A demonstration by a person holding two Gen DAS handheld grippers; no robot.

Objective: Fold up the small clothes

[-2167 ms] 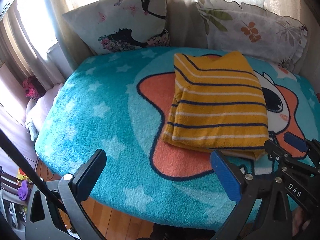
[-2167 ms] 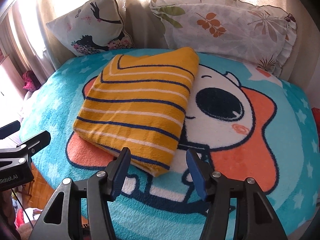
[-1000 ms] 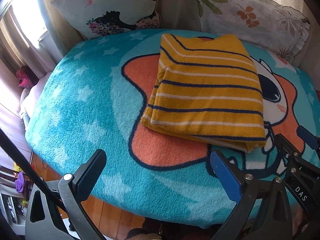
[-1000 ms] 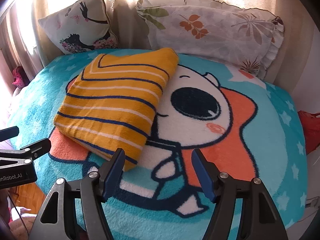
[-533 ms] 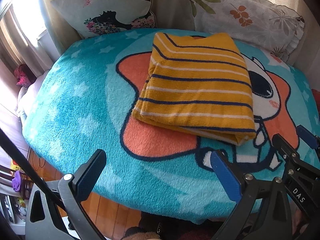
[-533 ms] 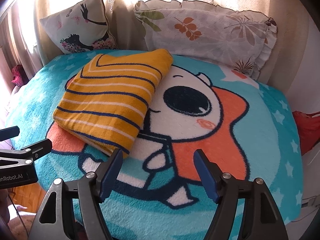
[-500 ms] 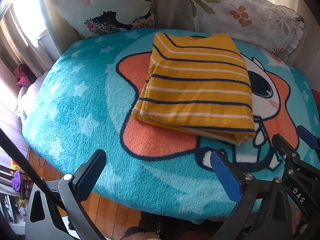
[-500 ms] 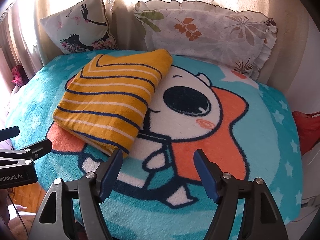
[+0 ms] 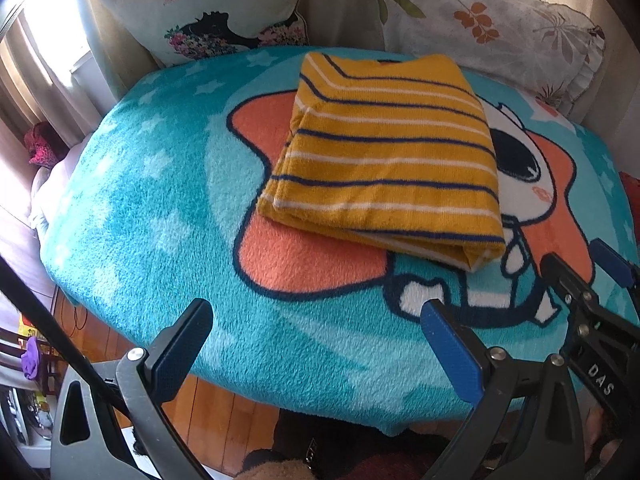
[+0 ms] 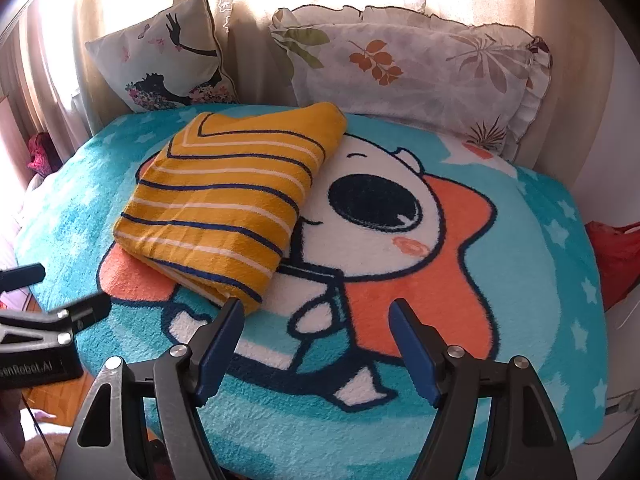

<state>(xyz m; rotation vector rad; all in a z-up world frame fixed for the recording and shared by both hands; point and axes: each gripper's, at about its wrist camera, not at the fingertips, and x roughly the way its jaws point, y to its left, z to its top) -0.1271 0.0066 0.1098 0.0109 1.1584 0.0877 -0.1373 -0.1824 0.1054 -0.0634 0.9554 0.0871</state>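
- Left wrist view. Garment (image 9: pixel 384 160): yellow, striped white and navy, folded into a flat rectangle, laid on the blanket (image 9: pixel 160 208) of the bed, over the orange star print, toward the pillows.
- Left claw (image 9: pixel 316 328): jaws spread wide, nothing between them, nothing touched; held above the near edge of the blanket, apart from the garment.
- Right claw (image 9: pixel 576 272): seen at the right edge, near the garment's near right corner, not touching it.
- Pillows: a figure-print pillow (image 9: pixel 224 12) and a leaf-print pillow (image 9: pixel 480 20) are propped behind the blanket.
- Right wrist view. Garment (image 10: pixel 228 204): lies on the left half of the blanket (image 10: pixel 540 280), beside the printed cartoon face; layered fold edges are shown at its near corner.
- Right claw (image 10: pixel 316 328): jaws spread to their widest, empty; the left finger (image 10: pixel 220 340) stands just before the garment's near corner, contact not evident.
- Left claw (image 10: pixel 60 292): visible at the left edge, clear of the garment.
- Step in hand, as judged: the fold appears finished and the garment released.
- Next move, as judged: either a further garment is to be fetched, or the near corner is to be squared; none other is in sight.
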